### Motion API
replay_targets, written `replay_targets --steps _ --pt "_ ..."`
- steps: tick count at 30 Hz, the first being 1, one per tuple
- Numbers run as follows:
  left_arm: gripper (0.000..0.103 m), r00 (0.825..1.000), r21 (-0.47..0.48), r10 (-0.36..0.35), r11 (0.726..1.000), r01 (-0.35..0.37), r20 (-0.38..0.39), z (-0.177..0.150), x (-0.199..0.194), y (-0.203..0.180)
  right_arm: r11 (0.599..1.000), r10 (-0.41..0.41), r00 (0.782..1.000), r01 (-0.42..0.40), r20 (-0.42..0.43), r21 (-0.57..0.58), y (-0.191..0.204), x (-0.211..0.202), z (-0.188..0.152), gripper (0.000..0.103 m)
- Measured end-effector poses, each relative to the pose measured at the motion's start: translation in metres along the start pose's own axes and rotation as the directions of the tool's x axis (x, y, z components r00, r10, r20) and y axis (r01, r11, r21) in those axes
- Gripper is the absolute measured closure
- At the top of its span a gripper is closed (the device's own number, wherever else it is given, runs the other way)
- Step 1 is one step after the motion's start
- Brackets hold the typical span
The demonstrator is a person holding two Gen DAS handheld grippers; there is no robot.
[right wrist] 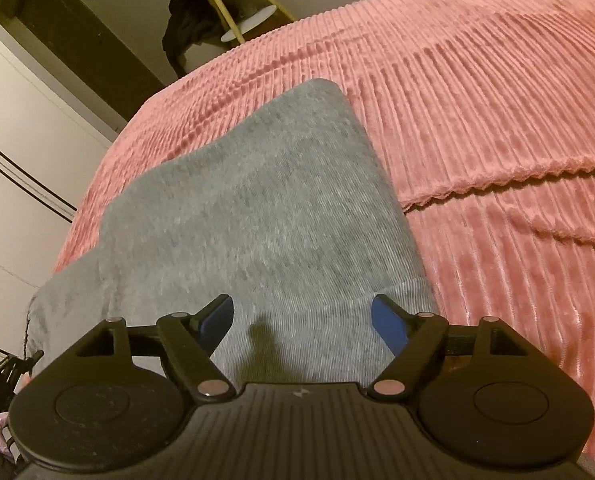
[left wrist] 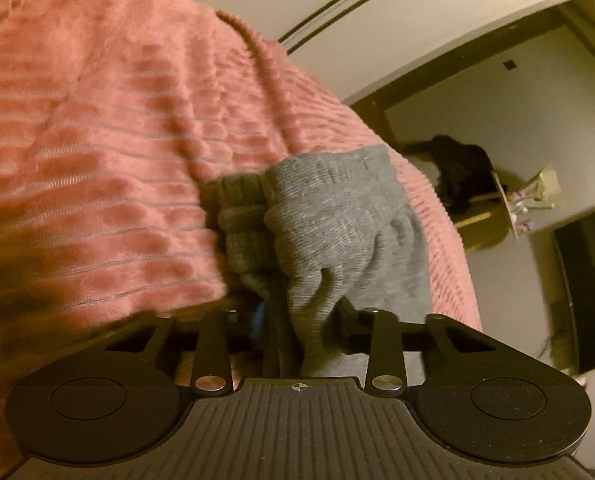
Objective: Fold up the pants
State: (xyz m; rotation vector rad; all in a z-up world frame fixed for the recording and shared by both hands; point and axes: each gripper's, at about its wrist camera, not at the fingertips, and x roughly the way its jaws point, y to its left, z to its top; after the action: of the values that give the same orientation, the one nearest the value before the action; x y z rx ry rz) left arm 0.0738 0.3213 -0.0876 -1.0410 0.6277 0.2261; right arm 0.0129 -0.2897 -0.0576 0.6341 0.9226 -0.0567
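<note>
Pants, soft and limp, lie on the bed. Our left gripper pinches bunched cloth; right gripper fingers stand wide above the hem.

Bunched grey pants hide the left gripper's fingertips, the near pink bedspread smears into blur at the left, and the far black heap on the shelf is too dim to identify.

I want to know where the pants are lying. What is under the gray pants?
A pink ribbed blanket lies under the gray pants and spreads out around them. What is below the blanket is covered, so it cannot be seen.
</note>
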Motion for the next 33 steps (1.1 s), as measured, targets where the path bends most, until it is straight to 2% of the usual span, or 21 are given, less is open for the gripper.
replay_targets --steps 4,7,9,12,14,16,18,19,21,23,24,26,27,28,29,30,31,33 --pt "0.079 0.999 0.145 0.001 0.989 -0.008 0.043 0.000 -0.019 -0.032 1.000 -0.011 1.000 0.011 0.002 -0.009 0.002 0.000 0.000 0.026" --pt "0.081 0.995 0.269 -0.034 0.963 0.008 0.093 -0.006 -0.040 -0.068 1.000 -0.009 1.000 0.010 0.005 -0.012 0.001 -0.001 -0.001 0.026" --pt "0.083 0.990 0.362 -0.070 0.932 0.020 0.124 -0.016 -0.056 -0.094 1.000 -0.002 1.000 0.002 0.008 -0.005 -0.001 -0.002 -0.001 0.026" --pt "0.086 0.980 0.516 -0.146 0.855 0.055 0.139 -0.040 -0.078 -0.137 1.000 0.009 1.000 -0.009 0.015 0.006 -0.002 -0.005 -0.001 0.026" --pt "0.088 0.972 0.620 -0.199 0.780 0.078 0.128 -0.064 -0.091 -0.165 1.000 0.013 1.000 -0.013 0.017 0.007 -0.003 -0.006 -0.002 0.026" --pt "0.089 0.963 0.733 -0.251 0.674 0.097 0.103 -0.096 -0.101 -0.194 1.000 0.015 1.000 -0.015 0.019 0.007 -0.002 -0.007 -0.002 0.026" --pt "0.090 0.957 0.801 -0.286 0.585 0.130 0.054 -0.128 -0.105 -0.215 1.000 0.017 1.000 -0.018 0.020 0.007 -0.003 -0.008 -0.003 0.026" --pt "0.095 0.954 0.824 -0.299 0.546 0.153 0.020 -0.145 -0.104 -0.224 1.000 0.020 1.000 -0.020 0.021 0.008 -0.003 -0.008 -0.003 0.026" --pt "0.102 0.943 0.880 -0.330 0.434 0.192 -0.043 -0.180 -0.104 -0.238 1.000 0.027 0.999 -0.028 0.023 0.015 -0.004 -0.010 -0.003 0.026" --pt "0.102 0.930 0.921 -0.347 0.310 0.235 -0.121 -0.215 -0.104 -0.253 0.999 0.034 0.999 -0.034 0.025 0.023 -0.005 -0.011 -0.003 0.026" --pt "0.101 0.924 0.923 -0.338 0.269 0.276 -0.177 -0.232 -0.102 -0.259 0.999 0.036 0.999 -0.036 0.026 0.023 -0.005 -0.011 -0.003 0.026" --pt "0.100 0.925 0.917 -0.280 0.233 0.325 -0.257 -0.259 -0.090 -0.266 0.999 0.038 0.999 -0.038 0.028 0.023 -0.005 -0.013 -0.004 0.026" --pt "0.098 0.928 0.916 -0.255 0.226 0.331 -0.272 -0.269 -0.085 -0.263 0.999 0.041 0.999 -0.042 0.030 0.023 -0.005 -0.014 -0.004 0.026" --pt "0.094 0.928 0.910 -0.236 0.234 0.343 -0.289 -0.274 -0.081 -0.259 0.999 0.045 0.998 -0.046 0.034 0.024 -0.005 -0.015 -0.004 0.026" --pt "0.090 0.925 0.894 -0.221 0.264 0.362 -0.310 -0.275 -0.078 -0.252 0.998 0.052 0.998 -0.052 0.037 0.023 -0.006 -0.017 -0.005 0.026" --pt "0.083 0.921 0.873 -0.213 0.307 0.380 -0.326 -0.270 -0.076 -0.242 0.998 0.060 0.997 -0.061 0.040 0.022 -0.006 -0.018 -0.006 0.026" --pt "0.072 0.920 0.846 -0.203 0.365 0.389 -0.335 -0.262 -0.074 -0.230 0.997 0.067 0.997 -0.068 0.042 0.020 -0.006 -0.019 -0.006 0.026" --pt "0.065 0.929 0.778 -0.172 0.509 0.368 -0.326 -0.241 -0.071 -0.200 0.997 0.071 0.997 -0.072 0.043 0.013 -0.006 -0.020 -0.006 0.026"
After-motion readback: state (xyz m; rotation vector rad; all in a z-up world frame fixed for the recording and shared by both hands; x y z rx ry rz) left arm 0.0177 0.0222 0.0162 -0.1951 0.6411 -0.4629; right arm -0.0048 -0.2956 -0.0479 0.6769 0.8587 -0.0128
